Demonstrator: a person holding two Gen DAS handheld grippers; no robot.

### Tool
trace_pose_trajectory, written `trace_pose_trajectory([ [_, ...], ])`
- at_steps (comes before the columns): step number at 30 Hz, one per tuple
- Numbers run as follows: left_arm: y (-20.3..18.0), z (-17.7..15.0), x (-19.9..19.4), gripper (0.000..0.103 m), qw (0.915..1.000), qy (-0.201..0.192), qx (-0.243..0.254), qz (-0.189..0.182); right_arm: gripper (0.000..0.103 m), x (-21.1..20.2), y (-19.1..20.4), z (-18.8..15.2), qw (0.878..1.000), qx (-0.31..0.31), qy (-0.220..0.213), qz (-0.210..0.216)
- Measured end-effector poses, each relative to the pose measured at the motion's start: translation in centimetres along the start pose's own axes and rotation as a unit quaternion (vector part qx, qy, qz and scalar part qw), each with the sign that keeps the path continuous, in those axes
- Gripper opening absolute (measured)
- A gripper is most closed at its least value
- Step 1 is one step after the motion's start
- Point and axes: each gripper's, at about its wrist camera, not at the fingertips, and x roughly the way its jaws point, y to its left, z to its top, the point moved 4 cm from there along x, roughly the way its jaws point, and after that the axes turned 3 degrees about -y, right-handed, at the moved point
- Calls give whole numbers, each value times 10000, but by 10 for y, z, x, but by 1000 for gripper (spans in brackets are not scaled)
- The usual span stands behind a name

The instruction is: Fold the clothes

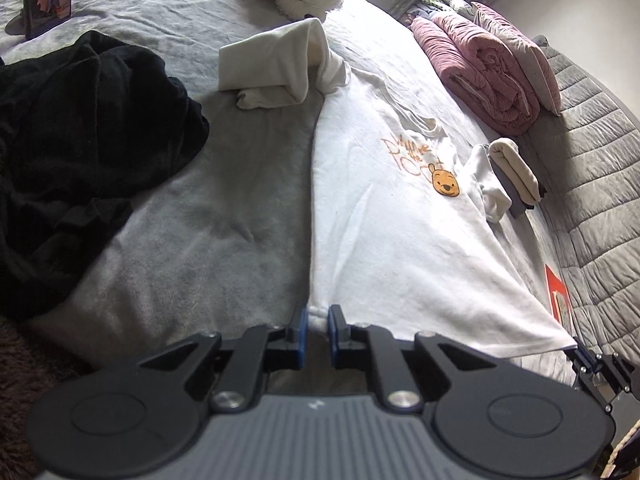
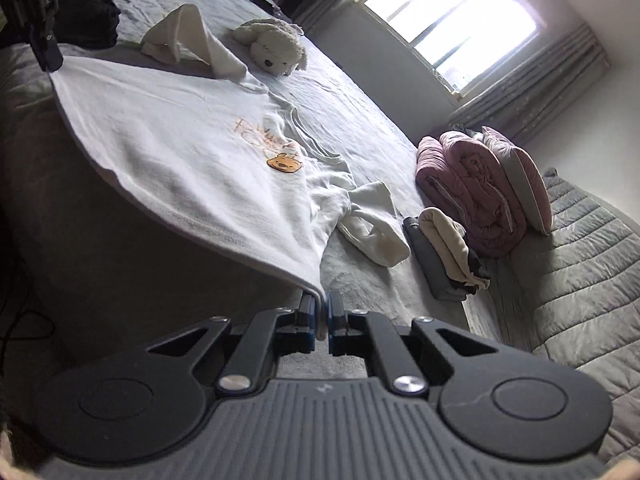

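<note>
- Left gripper (image 1: pixel 318 322): jaws pinched on the bottom hem corner of the white T-shirt (image 1: pixel 384 208); a bunch of white fabric sits between the blue pads (image 1: pixel 303 332).
- Right gripper (image 2: pixel 322 320): also clamped on the shirt hem, other bottom corner; the cloth edge runs straight down into the narrow gap between its pads (image 2: pixel 308 330).
- Right gripper also shows at the far right edge of the left wrist view (image 1: pixel 588 360), on the shirt corner there. The left one appears at top left of the right wrist view (image 2: pixel 50 58), on the opposite corner.
- T-shirt (image 2: pixel 180 152): print side up, orange lettering and a yellow bear-face patch (image 1: pixel 445 185) on the chest. Hem is lifted off the bed (image 1: pixel 192 216) and stretched between the two grippers; the collar end lies on the grey sheet.
- Both sleeves are crumpled: one bunched up beyond the shoulder (image 1: pixel 276 68), the other folded back next to a small stack of folded clothes (image 1: pixel 516 172).
- Stack of folded clothes (image 2: pixel 444 252): cream piece on top, dark grey underneath; sits just beside the near sleeve, near the bed's edge.
- Black garment pile (image 1: pixel 80 152): left side of the bed, well apart from the shirt.
- White plush toy (image 2: pixel 272 46): lying on the bed past the collar end.
- Pink rolled duvet and pillow (image 2: pixel 480 196): beyond the folded stack, against a grey quilted cover (image 2: pixel 580 280).
- Window (image 2: pixel 452 16): bright, grey curtains at its sides.
</note>
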Motion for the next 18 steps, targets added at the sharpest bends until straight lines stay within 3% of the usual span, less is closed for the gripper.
trace_pose_trajectory([
  [8,9,-6,10,11,9987,244,375,255,5,18,34,-18,9918,-892,606,687],
  [18,14,-6,22,13,9954,529,762,252,6,54,44,-33,9813,-404,1248,1410],
])
